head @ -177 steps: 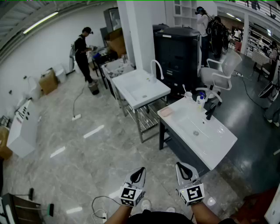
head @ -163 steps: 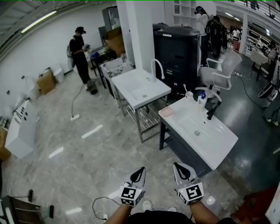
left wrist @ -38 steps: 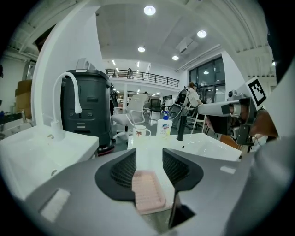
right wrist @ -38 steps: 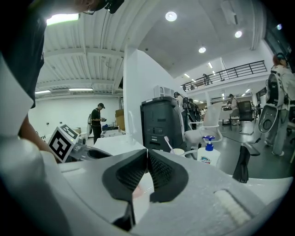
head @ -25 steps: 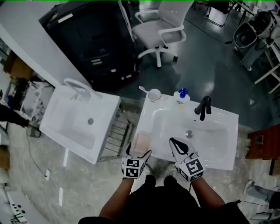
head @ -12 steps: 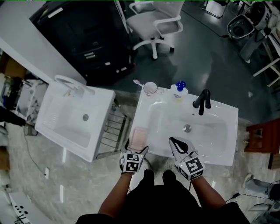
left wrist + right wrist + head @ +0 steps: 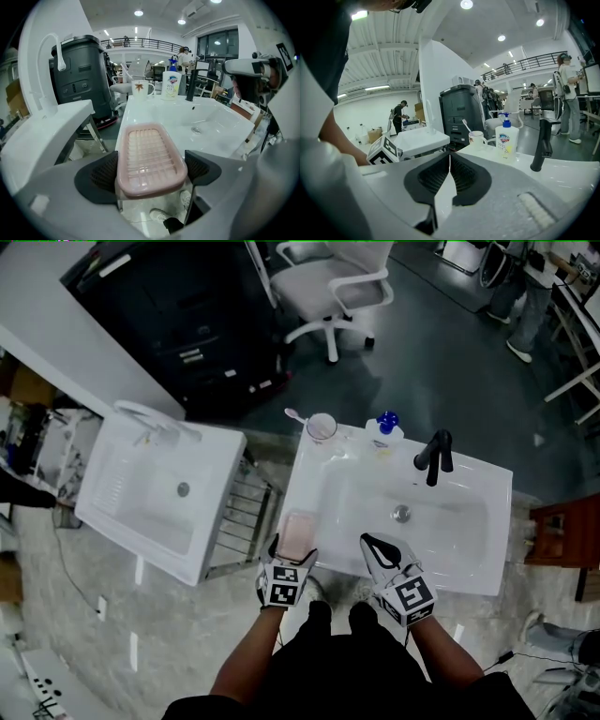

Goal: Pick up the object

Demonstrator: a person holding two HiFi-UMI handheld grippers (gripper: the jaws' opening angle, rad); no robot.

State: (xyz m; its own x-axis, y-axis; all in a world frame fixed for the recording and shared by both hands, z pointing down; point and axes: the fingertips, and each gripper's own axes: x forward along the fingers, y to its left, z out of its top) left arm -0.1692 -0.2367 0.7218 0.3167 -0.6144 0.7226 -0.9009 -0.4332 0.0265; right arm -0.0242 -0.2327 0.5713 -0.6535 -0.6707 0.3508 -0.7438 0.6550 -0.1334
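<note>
L gripper (image 7: 152,169) jaws stand wide and have just been closing, w/ the pink soap dish (image 7: 147,150) between the pads; pads flank its long sides close in, firm press not evident; R gripper (image 7: 450,176) jaws are together, nothing between them, held over the front rim right of the dish; dish lies flat at the near-left corner of the white sink top (image 7: 487,563), close to both the front and left edges; basin to its right is bare and open; along the back edge, well apart from the dish, stand a cup w/ toothbrush (image 7: 322,427), a pump bottle (image 7: 382,429) and a black tap (image 7: 433,457); a second white sink (image 7: 159,493) stands off to the left across a gap w/ a wire rack (image 7: 246,521); beyond, grey floor, a white office chair (image 7: 328,292) and a black cabinet (image 7: 178,320).
</note>
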